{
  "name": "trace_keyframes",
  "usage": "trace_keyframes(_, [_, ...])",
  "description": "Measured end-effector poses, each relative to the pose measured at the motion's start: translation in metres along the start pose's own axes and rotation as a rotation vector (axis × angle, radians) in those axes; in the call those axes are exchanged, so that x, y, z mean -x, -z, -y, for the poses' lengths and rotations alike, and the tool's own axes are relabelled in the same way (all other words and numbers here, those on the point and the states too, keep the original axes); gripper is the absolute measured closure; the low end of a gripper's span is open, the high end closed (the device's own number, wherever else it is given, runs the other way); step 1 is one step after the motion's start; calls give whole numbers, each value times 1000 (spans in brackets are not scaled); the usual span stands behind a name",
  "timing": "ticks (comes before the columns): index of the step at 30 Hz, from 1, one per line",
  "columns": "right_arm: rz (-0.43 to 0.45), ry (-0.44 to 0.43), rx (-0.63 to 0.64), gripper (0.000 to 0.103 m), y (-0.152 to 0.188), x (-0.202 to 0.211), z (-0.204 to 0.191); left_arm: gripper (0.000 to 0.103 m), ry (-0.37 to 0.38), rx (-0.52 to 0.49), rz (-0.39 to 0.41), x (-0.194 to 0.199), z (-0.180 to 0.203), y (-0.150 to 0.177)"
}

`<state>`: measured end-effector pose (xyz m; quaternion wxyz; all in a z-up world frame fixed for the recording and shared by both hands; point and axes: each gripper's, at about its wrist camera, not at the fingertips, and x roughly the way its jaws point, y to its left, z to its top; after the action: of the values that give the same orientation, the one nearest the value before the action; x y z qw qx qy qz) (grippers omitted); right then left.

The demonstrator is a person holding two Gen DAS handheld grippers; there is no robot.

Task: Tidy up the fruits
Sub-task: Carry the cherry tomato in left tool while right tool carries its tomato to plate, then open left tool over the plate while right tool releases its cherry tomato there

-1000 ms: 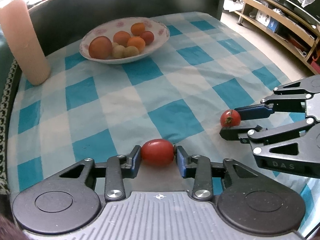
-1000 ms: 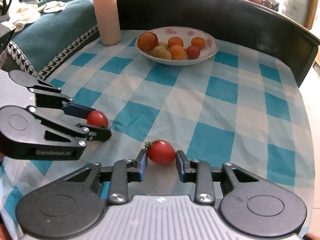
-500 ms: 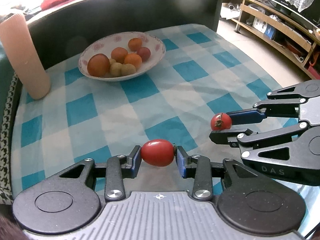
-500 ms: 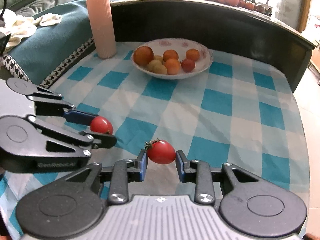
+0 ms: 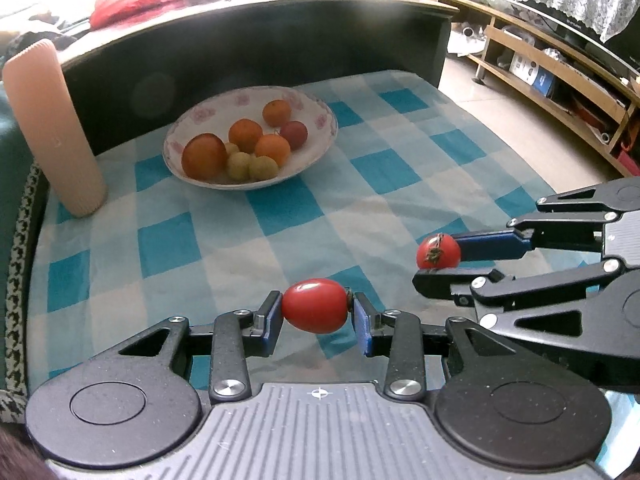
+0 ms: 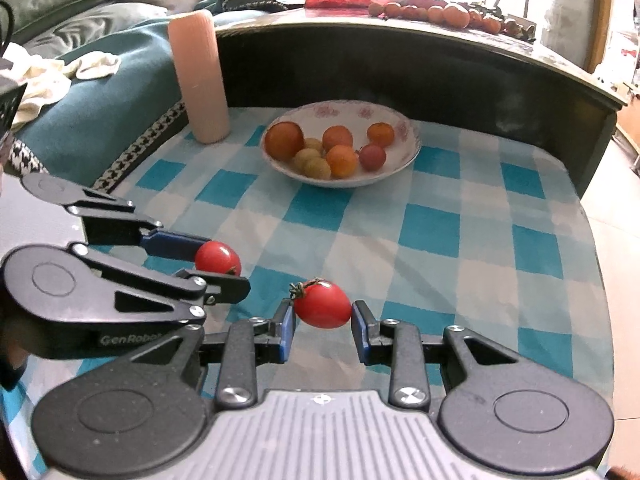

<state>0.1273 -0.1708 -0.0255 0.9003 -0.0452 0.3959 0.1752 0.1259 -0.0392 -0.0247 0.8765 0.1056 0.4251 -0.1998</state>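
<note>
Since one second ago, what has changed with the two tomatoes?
Both tools lifted their tomatoes off the checked cloth and raised them toward the bowl. The left tool still clamps its tomato; the right tool still clamps its own. Bowl unmoved.

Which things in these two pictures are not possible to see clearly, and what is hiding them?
- Small yellow-green fruits in the bowl: both views, partly behind the oranges; exact count unclear.
- Fruits on the far counter: both views, too small and washed out by window light.
- Cloth under the left gripper and its tomato: left wrist view, covered by the gripper body.
- Right gripper brand text: cut off in the left wrist view.
</note>
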Motion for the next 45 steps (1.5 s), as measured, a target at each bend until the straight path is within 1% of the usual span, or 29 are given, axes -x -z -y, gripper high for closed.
trace_keyframes(4, [26, 7, -14, 57, -9, 4, 3, 58, -10, -5, 18, 1, 1, -8])
trace_keyframes(9, [83, 27, -31, 57, -29, 10, 9, 58, -23, 7, 68, 8, -4, -28])
trace_keyframes(13, [107, 28, -55, 57, -45, 9, 13, 59, -45, 6, 94, 8, -9, -45])
trace_keyframes(20, [142, 32, -65, 57, -80, -7, 22, 59, -66, 30, 121, -4, -29, -75])
trace_keyframes(23, [149, 28, -74, 57, -95, -20, 29, 59, -82, 18, 130, -13, -35, -88])
trace_keyframes(27, [142, 18, -102, 57, -108, -38, 38, 59, -100, 21, 129, -26, -43, -102])
trace_keyframes(31, [141, 19, -100, 57, -119, -55, 44, 59, -114, 37, 125, -41, -52, -112])
trace_keyframes(37, [134, 11, -118, 57, -128, -79, 51, 59, -123, 53, 107, -59, -65, -118])
trace_keyframes(45, [122, -13, -118, 57, -131, -100, 58, 59, -136, 58, 88, -73, -72, -120])
